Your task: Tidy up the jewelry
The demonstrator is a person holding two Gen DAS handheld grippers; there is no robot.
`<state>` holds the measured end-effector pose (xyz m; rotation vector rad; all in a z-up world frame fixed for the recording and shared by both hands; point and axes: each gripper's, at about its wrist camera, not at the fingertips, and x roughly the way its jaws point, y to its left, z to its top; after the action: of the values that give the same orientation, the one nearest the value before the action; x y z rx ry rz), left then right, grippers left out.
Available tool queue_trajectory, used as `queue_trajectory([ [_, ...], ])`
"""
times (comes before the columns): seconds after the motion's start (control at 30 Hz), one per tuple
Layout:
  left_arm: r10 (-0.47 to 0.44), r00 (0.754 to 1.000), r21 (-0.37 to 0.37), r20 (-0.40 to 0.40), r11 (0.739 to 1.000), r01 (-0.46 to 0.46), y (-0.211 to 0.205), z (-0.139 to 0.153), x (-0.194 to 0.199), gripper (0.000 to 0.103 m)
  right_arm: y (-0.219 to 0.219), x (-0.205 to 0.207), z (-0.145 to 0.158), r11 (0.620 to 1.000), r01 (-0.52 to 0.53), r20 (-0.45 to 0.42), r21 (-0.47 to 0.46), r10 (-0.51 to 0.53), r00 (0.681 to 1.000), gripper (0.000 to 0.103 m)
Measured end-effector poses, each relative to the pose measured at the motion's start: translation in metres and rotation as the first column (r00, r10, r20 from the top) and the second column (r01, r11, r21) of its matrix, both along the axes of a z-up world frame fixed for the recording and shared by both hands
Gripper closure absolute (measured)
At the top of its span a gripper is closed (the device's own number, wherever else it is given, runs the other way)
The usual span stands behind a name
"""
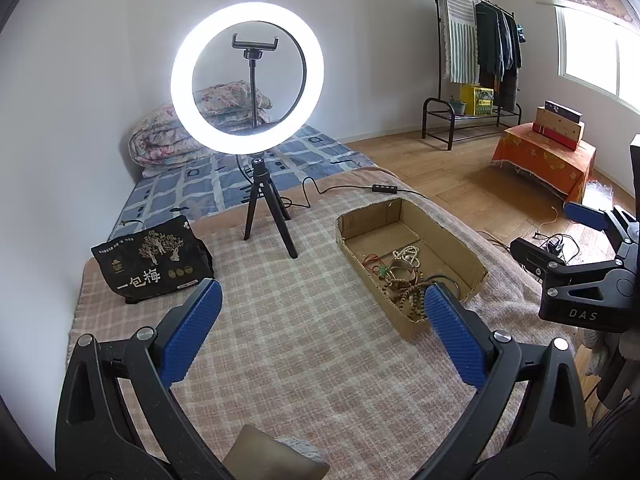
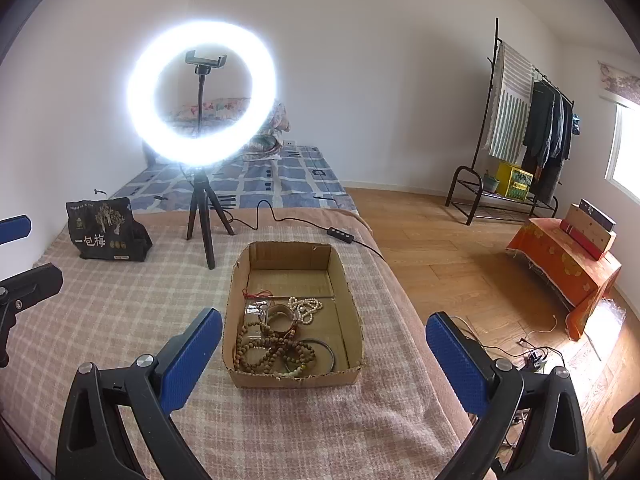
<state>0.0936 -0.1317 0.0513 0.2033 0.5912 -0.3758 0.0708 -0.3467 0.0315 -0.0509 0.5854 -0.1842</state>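
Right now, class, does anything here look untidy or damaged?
Yes. The jewelry lies in a tangled heap at the near end of the box, brown beads looped over one another. The box's rim is ragged, as if roughly cut.

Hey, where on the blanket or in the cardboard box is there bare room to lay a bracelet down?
Free: the checked blanket between the black bag, tripod and cardboard box; also the box's far half, past the white bead strand. Crowded: the box's near end, with tangled brown beads and a thin bangle.
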Motion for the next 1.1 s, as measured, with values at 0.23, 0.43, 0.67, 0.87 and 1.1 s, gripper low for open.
queue_trajectory([
  [0.23,0.001,1.000,-0.001,0.000,1.000,-0.001,0.0002,0.0003,0.0004,0.000,0.0003,0.0005,-0.0004,1.000,0.001,-0.001,-0.004,-0.001,1.000,0.000],
  [0.43,0.001,1.000,-0.002,0.000,1.000,-0.001,0.0007,0.0004,0.0007,0.000,0.0009,0.0015,-0.0015,1.000,-0.001,-0.008,-0.006,0.001,1.000,0.000],
  [0.67,0.000,1.000,-0.003,-0.001,1.000,0.000,0.0007,0.0008,0.0005,0.000,0.0012,0.0020,-0.0017,1.000,-0.001,-0.008,-0.007,0.000,1.000,0.000],
  [0.87,0.001,1.000,-0.003,0.001,1.000,-0.001,0.0012,0.0008,0.0006,0.000,0.0021,0.0023,-0.0018,1.000,-0.001,-0.010,-0.008,0.001,1.000,0.000],
  [1.1,0.005,1.000,-0.005,0.007,1.000,-0.005,0.0014,0.0023,0.0000,0.000,0.0037,0.0030,-0.0052,1.000,-0.007,-0.020,-0.012,0.007,1.000,0.000],
])
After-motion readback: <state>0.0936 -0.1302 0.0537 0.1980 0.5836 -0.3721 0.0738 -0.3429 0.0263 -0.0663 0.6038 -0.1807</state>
